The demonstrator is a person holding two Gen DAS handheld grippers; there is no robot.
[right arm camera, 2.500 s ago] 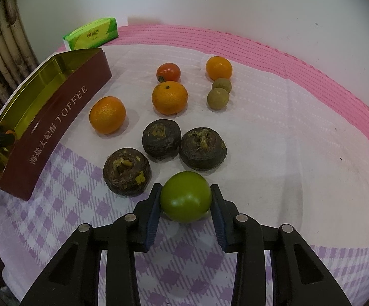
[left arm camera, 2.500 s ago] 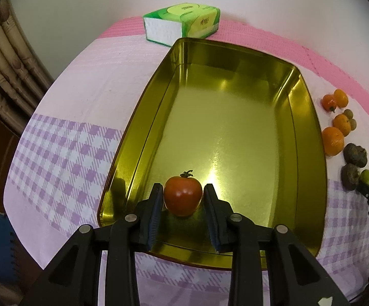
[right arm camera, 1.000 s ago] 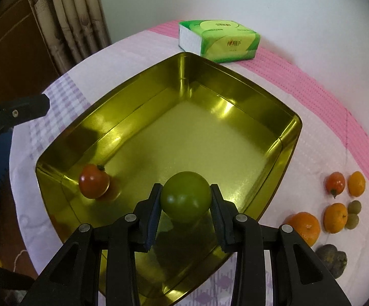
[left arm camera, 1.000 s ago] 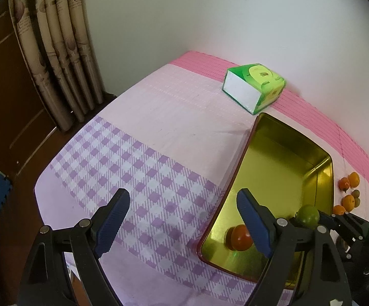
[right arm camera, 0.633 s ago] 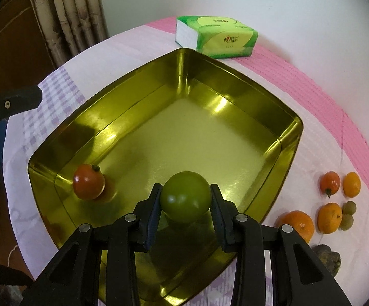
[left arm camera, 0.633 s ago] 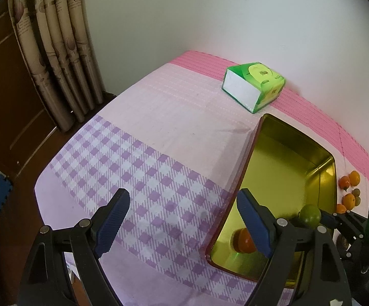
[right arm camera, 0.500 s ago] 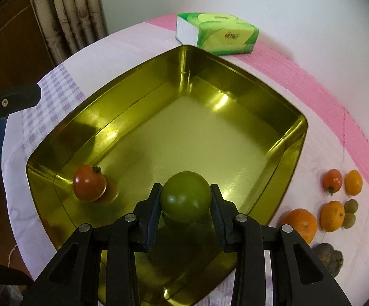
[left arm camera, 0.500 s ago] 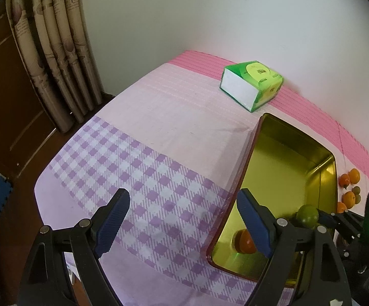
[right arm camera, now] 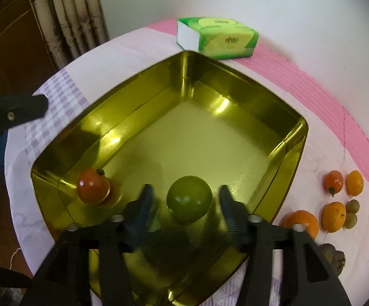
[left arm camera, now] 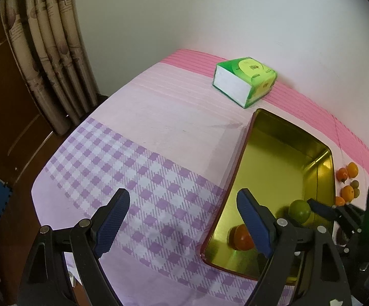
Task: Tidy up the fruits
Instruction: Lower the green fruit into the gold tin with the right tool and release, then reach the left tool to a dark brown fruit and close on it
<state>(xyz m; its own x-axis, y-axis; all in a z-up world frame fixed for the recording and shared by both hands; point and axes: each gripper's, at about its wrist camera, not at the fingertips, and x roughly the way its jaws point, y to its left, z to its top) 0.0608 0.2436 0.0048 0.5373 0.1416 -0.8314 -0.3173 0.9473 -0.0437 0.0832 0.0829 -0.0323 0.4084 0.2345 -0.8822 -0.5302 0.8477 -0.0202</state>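
Note:
A gold tin stands on the pink and purple checked cloth. My right gripper hangs over the tin's near end and its jaws are opening. The green tomato lies between them, free of both pads. A red tomato rests in the tin's near left corner. In the left wrist view my left gripper is open and empty over the cloth, left of the tin; the green tomato and red tomato show behind its right finger.
A green tissue pack lies by the wall beyond the tin. Right of the tin sit several oranges, a small red tomato, small brownish fruits and a dark fruit. Curtains hang at the left.
My right gripper's jaws have spread apart and let go of the green tomato, which now sits lower in the tin. The left gripper has stayed where it was.

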